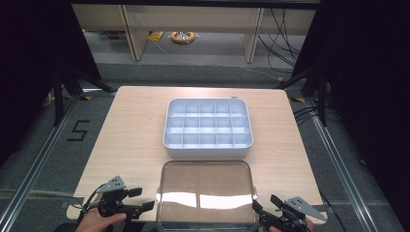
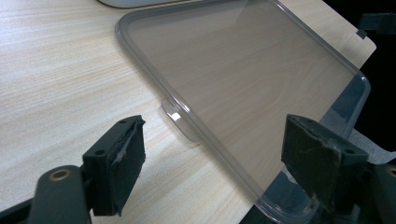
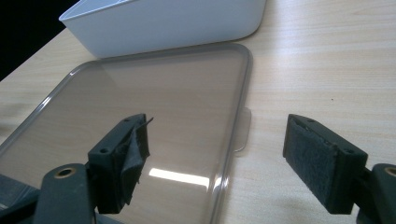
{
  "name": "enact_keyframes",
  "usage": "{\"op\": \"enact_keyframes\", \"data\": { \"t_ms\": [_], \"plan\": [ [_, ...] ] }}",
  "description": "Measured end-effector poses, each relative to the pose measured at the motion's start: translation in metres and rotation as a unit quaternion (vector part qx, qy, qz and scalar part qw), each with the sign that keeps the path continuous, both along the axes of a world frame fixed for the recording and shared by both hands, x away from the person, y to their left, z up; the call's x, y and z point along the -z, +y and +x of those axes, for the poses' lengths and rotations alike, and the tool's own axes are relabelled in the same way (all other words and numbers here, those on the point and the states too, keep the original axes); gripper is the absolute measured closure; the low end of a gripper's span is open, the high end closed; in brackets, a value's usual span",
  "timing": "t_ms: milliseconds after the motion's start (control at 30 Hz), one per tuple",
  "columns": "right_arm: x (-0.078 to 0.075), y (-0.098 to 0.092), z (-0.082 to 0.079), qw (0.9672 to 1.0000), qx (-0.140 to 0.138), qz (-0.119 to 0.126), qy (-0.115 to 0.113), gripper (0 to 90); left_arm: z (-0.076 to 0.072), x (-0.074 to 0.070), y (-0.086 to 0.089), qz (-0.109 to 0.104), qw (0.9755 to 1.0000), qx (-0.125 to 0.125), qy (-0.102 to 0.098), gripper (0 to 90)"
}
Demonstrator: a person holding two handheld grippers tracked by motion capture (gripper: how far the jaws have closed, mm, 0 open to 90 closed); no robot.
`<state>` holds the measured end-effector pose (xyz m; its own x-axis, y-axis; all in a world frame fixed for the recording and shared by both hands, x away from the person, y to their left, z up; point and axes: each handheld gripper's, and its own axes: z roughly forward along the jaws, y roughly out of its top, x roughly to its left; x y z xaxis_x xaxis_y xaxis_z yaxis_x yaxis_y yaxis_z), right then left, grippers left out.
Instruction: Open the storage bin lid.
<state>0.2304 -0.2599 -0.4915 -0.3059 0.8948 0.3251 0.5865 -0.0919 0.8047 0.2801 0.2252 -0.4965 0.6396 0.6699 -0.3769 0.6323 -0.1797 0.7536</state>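
Observation:
A white compartment box (image 1: 208, 128) with a grid of empty cells sits mid-table. In front of it a clear, smoky plastic lid (image 1: 207, 193) lies flat, its near edge overhanging the table front. My left gripper (image 1: 141, 199) is open at the lid's left edge, its jaws straddling the lid's small side tab (image 2: 180, 120). On the other side my right gripper (image 1: 265, 207) is open too, jaws either side of the lid's right edge and tab (image 3: 242, 133). The lid (image 2: 243, 79) and the box wall (image 3: 163, 21) fill much of the gripper views.
The wooden table (image 1: 125, 135) has bare surface left and right of the box. Beyond it are grey floor, desk legs, cables and a yellow object (image 1: 182, 36). Black stands flank the table. A "5" mark (image 1: 79, 130) is on the floor at left.

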Motion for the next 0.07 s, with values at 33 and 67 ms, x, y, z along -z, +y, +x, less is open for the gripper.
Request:
{"op": "enact_keyframes", "data": {
  "t_ms": [33,67],
  "plan": [
    [-0.0002,-0.0002,-0.0002,1.0000,0.000,0.003,0.002,23.5,0.0000,0.0001,-0.0004,-0.001,1.0000,-0.001,0.001,21.0],
    [-0.0021,0.0018,-0.0026,0.9994,0.016,0.008,0.028,23.5,0.0001,0.0002,-0.0005,-0.001,1.0000,0.000,0.001,21.0]
  ]
}}
